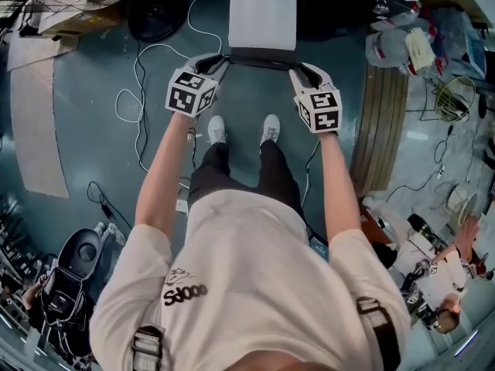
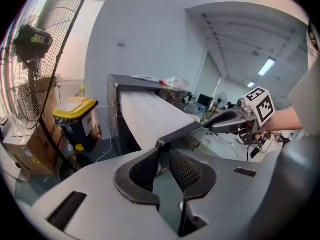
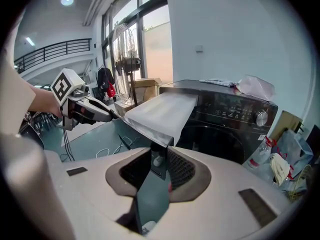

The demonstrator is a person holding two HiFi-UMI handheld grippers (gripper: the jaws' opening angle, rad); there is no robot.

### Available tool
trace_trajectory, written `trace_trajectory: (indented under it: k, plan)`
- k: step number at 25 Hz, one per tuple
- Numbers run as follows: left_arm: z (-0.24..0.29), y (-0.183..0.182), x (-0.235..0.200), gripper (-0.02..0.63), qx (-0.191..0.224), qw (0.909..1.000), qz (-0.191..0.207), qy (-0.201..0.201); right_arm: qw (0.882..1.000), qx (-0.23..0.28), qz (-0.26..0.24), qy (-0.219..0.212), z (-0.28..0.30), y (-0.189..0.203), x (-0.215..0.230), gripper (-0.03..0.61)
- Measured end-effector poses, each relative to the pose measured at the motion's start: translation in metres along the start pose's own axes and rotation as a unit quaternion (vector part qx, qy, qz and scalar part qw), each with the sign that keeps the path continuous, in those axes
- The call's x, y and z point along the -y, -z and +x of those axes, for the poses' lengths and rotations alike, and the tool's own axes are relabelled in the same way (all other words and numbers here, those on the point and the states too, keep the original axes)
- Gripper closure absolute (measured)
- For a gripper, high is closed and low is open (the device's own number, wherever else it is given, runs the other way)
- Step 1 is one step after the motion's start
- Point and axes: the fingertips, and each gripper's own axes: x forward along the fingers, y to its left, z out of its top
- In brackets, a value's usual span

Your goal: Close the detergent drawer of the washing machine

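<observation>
White drawer (image 1: 263, 10) juts from the washer (image 3: 235, 119); my left claw (image 1: 223, 60) and right claw (image 1: 297, 69) each pinch its dark front edge.

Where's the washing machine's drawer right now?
Head view, top centre: the drawer juts out above the white shoes, its dark front edge gripped by the left gripper and right gripper.
</observation>
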Motion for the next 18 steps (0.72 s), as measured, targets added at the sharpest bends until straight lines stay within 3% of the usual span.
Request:
trace_trajectory:
  k: [12, 18]
  plan:
    - [0.024, -0.027, -0.023, 0.532, 0.005, 0.9994, 0.006, -0.034, 1.000, 0.004, 0.015, 0.009, 0.027, -0.020, 0.029, 0.483]
    - [0.031, -0.030, -0.025, 0.531, 0.008, 0.9996, 0.004, -0.028, 1.000, 0.005, 0.023, 0.010, 0.033, -0.021, 0.037, 0.480]
